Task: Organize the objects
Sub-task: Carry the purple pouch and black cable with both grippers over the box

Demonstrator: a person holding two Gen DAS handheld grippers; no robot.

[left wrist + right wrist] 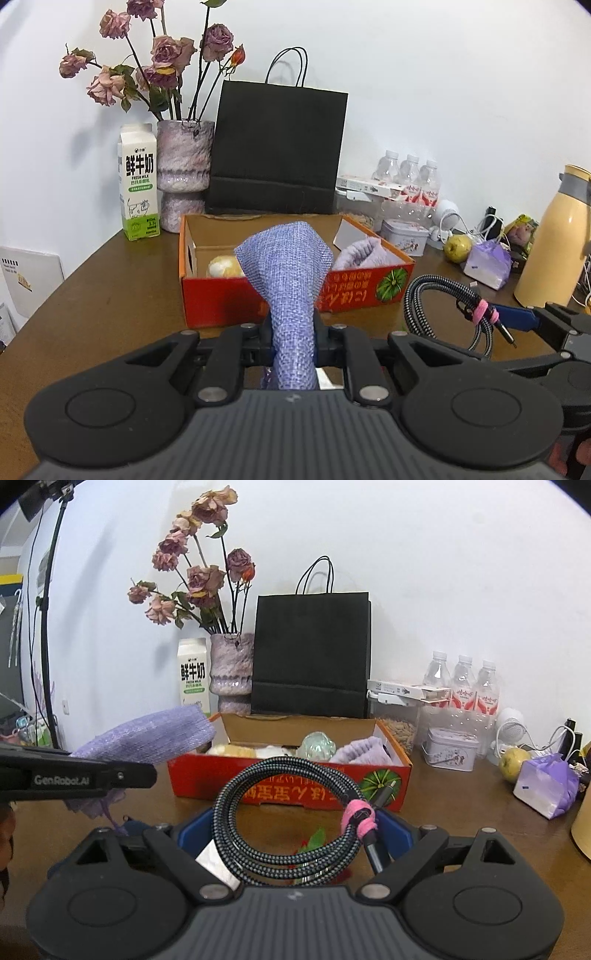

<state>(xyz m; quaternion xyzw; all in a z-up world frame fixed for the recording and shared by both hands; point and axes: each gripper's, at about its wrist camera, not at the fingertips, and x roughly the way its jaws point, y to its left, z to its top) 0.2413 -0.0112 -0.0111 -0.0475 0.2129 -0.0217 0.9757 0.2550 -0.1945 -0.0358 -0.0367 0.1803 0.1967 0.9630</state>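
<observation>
L tongs [293, 332] were clenched on a lilac woven pouch [290, 266], held up off the surface [110, 295] just in front of the red box [295, 295], prob. to drop it in. R tongs [295, 834] spread wide, gripping a coiled braided cable [288, 812] w/ pink tie, also near box.

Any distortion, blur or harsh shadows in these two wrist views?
Left wrist view: strong fisheye bending at the table edge, dark vignette in the corners, sharp focus, soft shadow behind the flowers. Right wrist view: same barrel distortion, light stand bowed, even lighting, no obvious glare.
</observation>
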